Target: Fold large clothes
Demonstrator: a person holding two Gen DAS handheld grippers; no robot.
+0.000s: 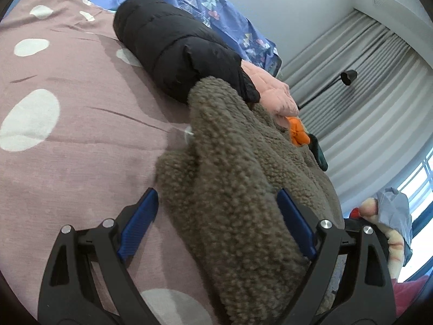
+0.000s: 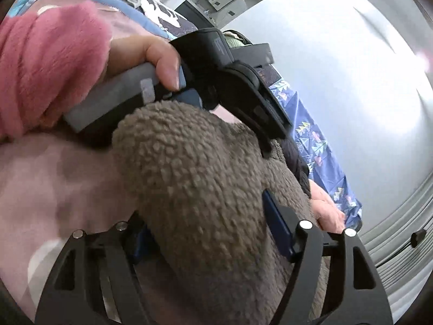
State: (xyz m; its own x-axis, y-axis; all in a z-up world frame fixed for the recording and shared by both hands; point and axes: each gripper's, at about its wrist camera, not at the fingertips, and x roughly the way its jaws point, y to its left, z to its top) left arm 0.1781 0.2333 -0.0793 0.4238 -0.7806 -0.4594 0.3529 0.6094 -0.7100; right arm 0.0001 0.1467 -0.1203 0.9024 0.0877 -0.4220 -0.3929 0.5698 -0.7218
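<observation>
One nubby (brown) fleece coat (image 1: 232, 178)

The left gripper (image 1: 216, 203) has its jaws spread wide, blue pads (image 1: 140, 224) angled toward twelve o'clock. The right gripper (image 2: 208, 216) gapes likewise; the left hand (image 2: 140, 54) sits at eleven o'clock.

No text, label, brand or number can be read in either view. A raised mark shows on the black housing (image 2: 219, 44) of the left gripper, seen from the right wrist, but it is too blurred to make out.
</observation>
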